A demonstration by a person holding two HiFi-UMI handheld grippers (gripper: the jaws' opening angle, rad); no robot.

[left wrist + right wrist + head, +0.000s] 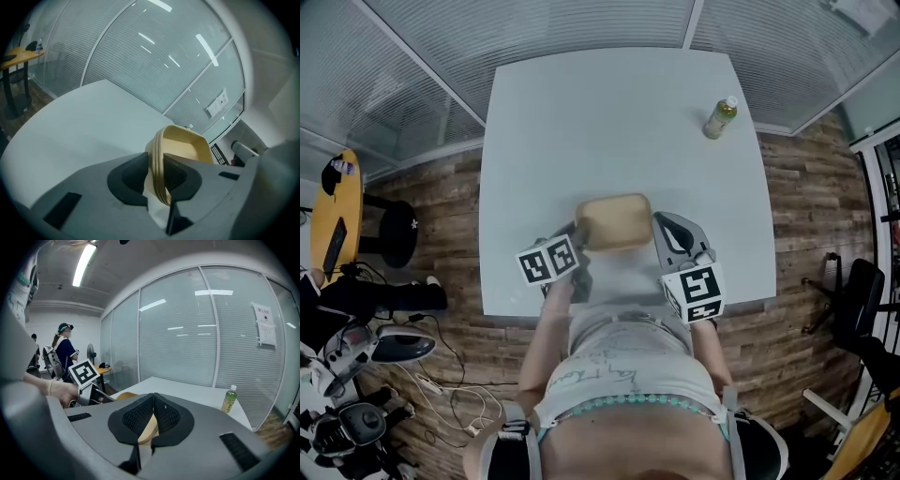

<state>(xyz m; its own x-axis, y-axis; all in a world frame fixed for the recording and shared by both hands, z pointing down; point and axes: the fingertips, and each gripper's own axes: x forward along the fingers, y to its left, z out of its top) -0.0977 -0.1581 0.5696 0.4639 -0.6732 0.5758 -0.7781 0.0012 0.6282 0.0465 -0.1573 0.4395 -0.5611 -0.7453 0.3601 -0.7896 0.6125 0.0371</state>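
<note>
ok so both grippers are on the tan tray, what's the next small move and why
Probably raise the tan tray a little, kept level, moving both sides together: the left gripper and the right gripper are each shut on opposite rims, so moving one alone would likely tilt it.

We read no legible text in any view. The notice sheet [265,324] on the far glass wall [178,333] and the bottle [229,399] label are too small. Cubes on the left gripper [576,231] and right gripper [659,221] carry square markers only. Script on the shirt [609,367] is illegible.
</note>
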